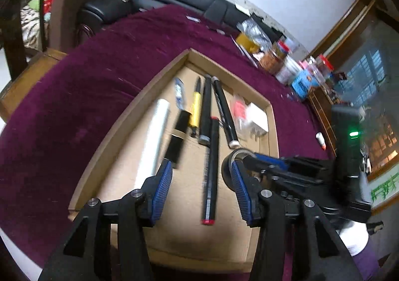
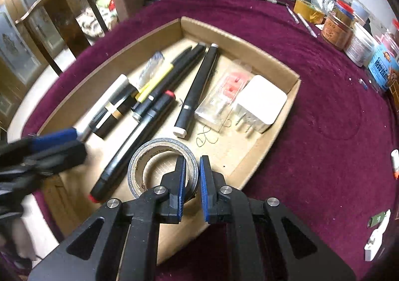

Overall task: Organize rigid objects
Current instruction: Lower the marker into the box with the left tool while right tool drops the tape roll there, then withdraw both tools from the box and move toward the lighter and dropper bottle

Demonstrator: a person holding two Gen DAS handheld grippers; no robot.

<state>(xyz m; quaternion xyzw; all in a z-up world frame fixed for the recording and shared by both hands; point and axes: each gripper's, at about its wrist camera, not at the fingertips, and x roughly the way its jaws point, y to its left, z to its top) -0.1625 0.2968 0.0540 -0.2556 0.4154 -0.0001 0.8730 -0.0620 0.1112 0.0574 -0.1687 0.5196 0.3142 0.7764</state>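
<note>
A table (image 2: 311,96) draped in a deep maroon cloth is carrying everything here, and a shallow cardboard tray (image 2: 274,131) is lying on it, its walls low and its floor bare brown card.

Inside the tray, a long black marker with red ends (image 2: 132,146) is lying lengthwise near the middle. Beside it a second black marker with white caps (image 2: 197,89) is pointing toward the far corner, and a black pen with a yellow barrel (image 2: 159,76) is resting among two more dark pens to its left. A white square charger block (image 2: 261,104) is sitting near the right wall, touching a clear plastic packet with red contents (image 2: 224,91). A translucent white tube (image 1: 154,136) is lying along the left side.

The right gripper (image 2: 192,166) is reaching over the tray's near end with its fingers (image 2: 205,181) nearly closed, pinching the wall of a grey roll of tape (image 2: 159,156): one finger is sitting inside the ring and the other outside. Whether the roll is touching the tray floor cannot be told.

The left gripper (image 1: 201,171) is hanging above the near part of the tray with its fingers (image 1: 163,181) spread wide and holding nothing; the red-ended marker is showing between them.

Jars and boxes (image 2: 349,31) are crowding the far right of the table, blurred, and a small white stick (image 2: 395,163) is lying on the cloth well apart from the tray.
</note>
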